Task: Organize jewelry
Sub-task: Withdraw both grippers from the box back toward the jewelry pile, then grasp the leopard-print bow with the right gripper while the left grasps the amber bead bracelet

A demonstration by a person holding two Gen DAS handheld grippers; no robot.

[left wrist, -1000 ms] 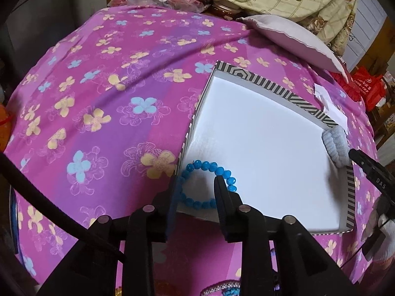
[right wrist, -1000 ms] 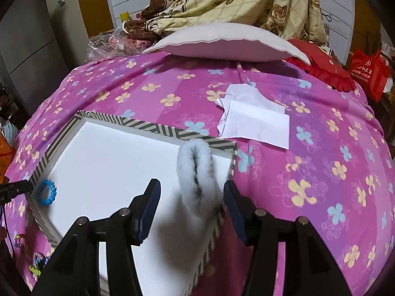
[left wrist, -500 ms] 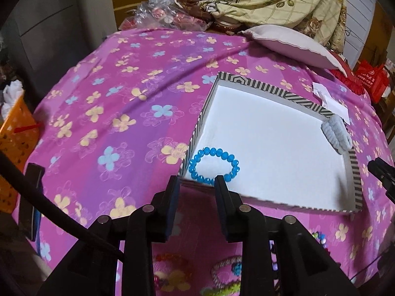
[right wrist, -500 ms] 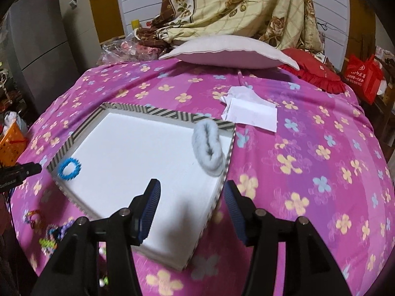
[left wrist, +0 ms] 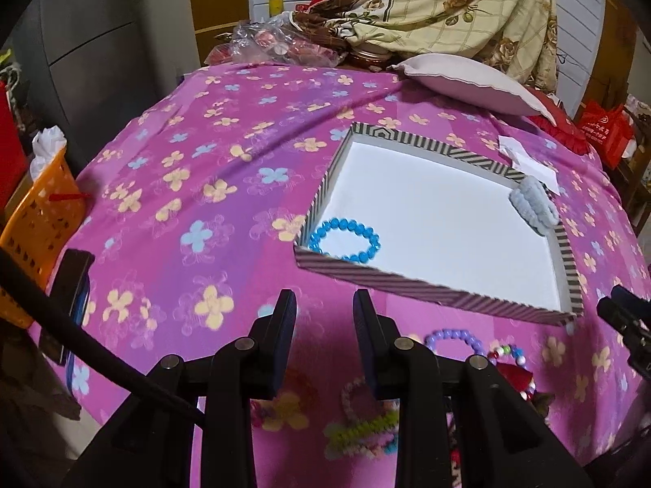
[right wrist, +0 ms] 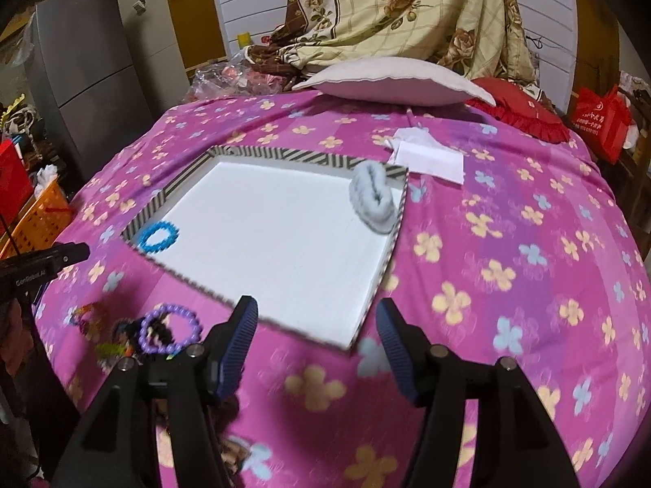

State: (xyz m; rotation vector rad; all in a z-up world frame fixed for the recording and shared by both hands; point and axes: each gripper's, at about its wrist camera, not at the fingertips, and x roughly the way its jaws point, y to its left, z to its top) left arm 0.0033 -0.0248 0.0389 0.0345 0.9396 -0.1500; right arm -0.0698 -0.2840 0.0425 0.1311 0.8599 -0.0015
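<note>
Jewelry still to sort lies in a loose pile [left wrist: 411, 402] on the bed [left wrist: 171, 203], at the bottom of the left wrist view, just past your left gripper [left wrist: 321, 337] and partly hidden behind it. In that pile, a purple bead bracelet [left wrist: 453, 337] sits right of the left jaws, close to the near wall of the striped tray [left wrist: 431, 284]. In the right wrist view the same bracelet [right wrist: 171, 327] is at lower left, beside the left finger of your right gripper [right wrist: 315, 345].

Both grippers hold nothing. Your left jaws stand apart with only bedsheet between them. Your right jaws are wider and opening, with the tray's near corner showing between them.

Already in the tray are a blue bead bracelet [left wrist: 345, 240] in its near left corner and a grey fluffy scrunchie [left wrist: 533, 207] against its far right wall.

My judgement: the pile is nearer your left hand, lying below and slightly right of its jaws, so you would pull back and down to reach it. The purple bracelet lies flat as an open ring; either jaw can straddle its band.

Readable writing: "GenRobot.AI" on the gripper body [right wrist: 28, 270] at the left edge of the right wrist view. A red bag [right wrist: 600, 116] at upper right carries white print too small to read.
</note>
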